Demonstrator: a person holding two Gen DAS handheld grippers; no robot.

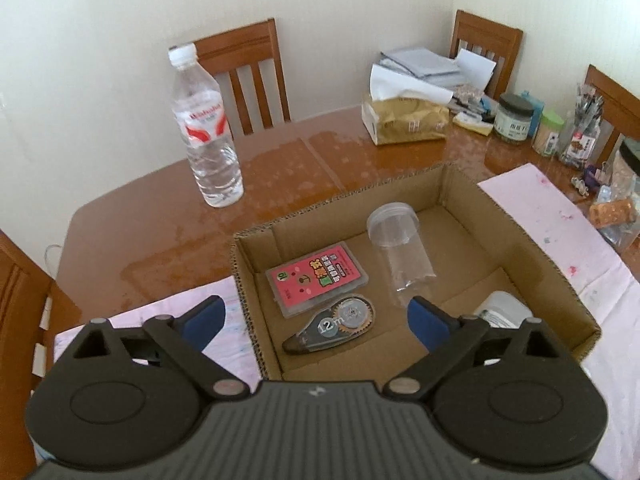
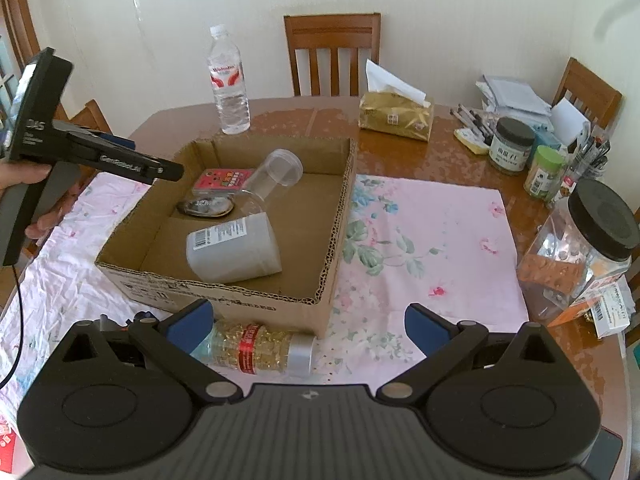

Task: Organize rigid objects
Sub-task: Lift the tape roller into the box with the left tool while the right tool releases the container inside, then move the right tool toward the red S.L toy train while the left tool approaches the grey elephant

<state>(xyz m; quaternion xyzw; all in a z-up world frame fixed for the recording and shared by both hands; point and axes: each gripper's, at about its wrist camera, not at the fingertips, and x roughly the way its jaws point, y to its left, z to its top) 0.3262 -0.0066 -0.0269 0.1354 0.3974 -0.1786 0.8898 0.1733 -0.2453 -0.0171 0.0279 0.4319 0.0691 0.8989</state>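
Just below the cardboard box point(image 2: 224, 300), on the desk cloth, lies the capsule bottle point(image 2: 256, 346); your right gripper point(image 2: 306, 326) has open, empty fingers, so straddle its middle, lower, then close. Left gripper point(image 1: 316, 314) is also open

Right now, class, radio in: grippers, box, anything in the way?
Left gripper open over cardboard box. Right gripper open above capsule bottle lying outside. Nothing blocking.

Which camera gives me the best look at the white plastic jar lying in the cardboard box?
The right wrist view: the white jar lies on its side in full sight, barcode label showing. In the left wrist view only part of it peeks out behind that gripper's finger.
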